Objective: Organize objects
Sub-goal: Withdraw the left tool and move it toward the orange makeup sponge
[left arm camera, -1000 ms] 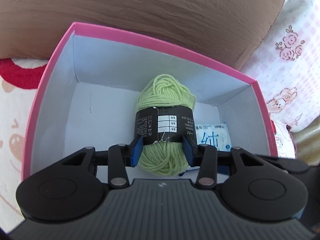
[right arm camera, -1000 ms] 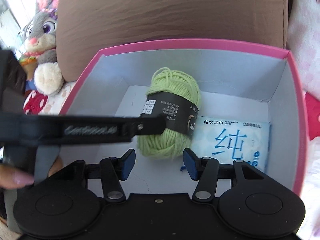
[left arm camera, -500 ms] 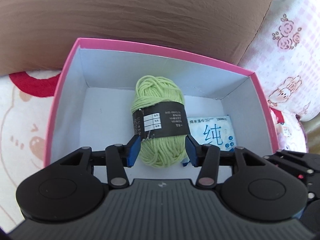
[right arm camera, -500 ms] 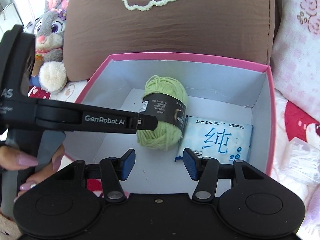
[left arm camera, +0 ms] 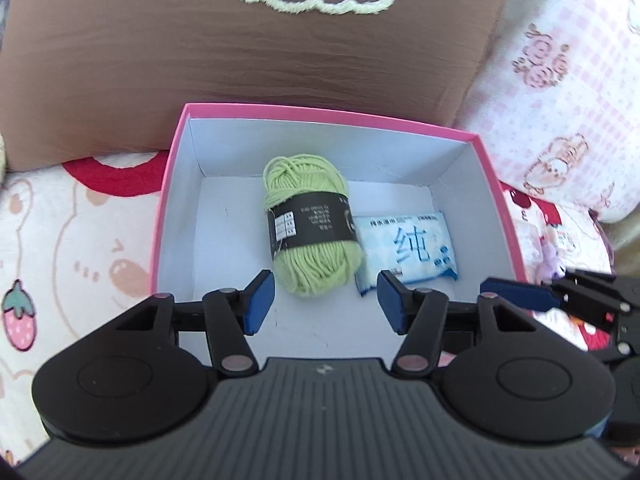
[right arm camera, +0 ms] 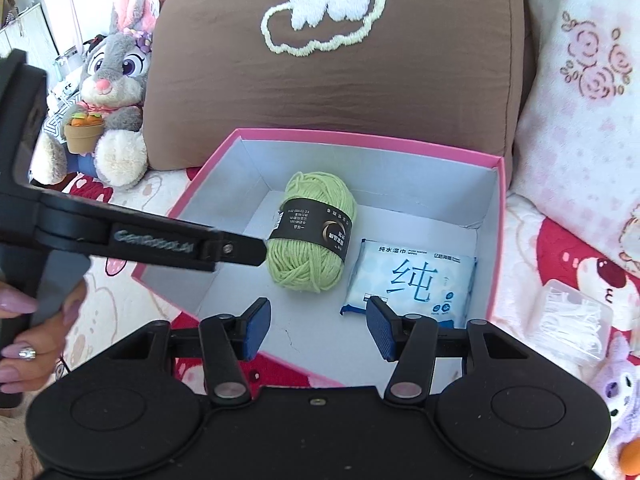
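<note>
From the left wrist, the left gripper (left arm camera: pixel 326 300) gapes empty just short of the yarn (left arm camera: pixel 310 226) in the box (left arm camera: pixel 320 114), while from the right wrist the right gripper (right arm camera: pixel 318 328) stands apart, wipes (right arm camera: pixel 412 280) just ahead.

Both the left gripper (left arm camera: pixel 326 300) and right gripper (right arm camera: pixel 318 328) hover with fingers spread, apparently holding nothing.

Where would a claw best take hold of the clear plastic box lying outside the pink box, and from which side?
Probably across its two long sides, coming from above. The clear plastic box lies flat on the blanket, lid up, to the right of the pink box, so the low side walls are the only faces to pinch. The open right claw is nearest.
</note>
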### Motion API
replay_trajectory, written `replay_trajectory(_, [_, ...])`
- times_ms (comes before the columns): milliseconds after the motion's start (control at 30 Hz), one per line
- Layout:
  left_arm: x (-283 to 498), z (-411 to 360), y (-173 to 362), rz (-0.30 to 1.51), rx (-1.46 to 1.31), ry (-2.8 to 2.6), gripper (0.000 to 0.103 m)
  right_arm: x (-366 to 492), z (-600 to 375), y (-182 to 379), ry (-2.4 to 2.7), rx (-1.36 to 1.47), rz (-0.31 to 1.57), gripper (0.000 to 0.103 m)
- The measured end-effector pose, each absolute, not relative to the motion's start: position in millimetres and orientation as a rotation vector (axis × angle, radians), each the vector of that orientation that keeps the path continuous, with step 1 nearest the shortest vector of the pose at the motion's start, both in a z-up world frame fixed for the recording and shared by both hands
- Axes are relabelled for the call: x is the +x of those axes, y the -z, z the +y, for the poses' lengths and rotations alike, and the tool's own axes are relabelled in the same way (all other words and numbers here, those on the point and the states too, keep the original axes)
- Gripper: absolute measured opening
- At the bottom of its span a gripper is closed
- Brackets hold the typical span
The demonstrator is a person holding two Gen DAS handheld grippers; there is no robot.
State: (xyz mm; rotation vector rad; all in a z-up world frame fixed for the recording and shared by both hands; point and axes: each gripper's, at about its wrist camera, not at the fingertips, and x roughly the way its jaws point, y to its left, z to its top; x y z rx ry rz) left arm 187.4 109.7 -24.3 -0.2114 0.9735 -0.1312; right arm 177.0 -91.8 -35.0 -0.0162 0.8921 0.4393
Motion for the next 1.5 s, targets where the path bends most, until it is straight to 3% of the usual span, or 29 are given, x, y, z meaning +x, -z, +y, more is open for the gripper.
replay_trajectory(133, [172,105,5,0.979,-0.192,0.143,0.061,164,-91,21,-0.446,-0.048,0.877,0.058])
replay_trajectory(400, [129,100,-41,0.931,-0.121,0.14,0.081,132,-94,-11,-0.465,-0.115,0.873,0.065])
replay_trajectory(633, [99,101,-56,1.0,-0.149,0.13,0.085,100,-107,-36,-0.493,-0.135,0.854,0.068])
replay_trajectory(833, [71,94,-72,0.971,-0.14,0.147,0.096,75,-112,-53,-0.512,-0.151,0.803,0.082])
replay_trajectory(1500, [15,30,-80,0.985,-0.035,0.256,0.099,16,-134,-63,-0.475,-0.272,0.802,0.09])
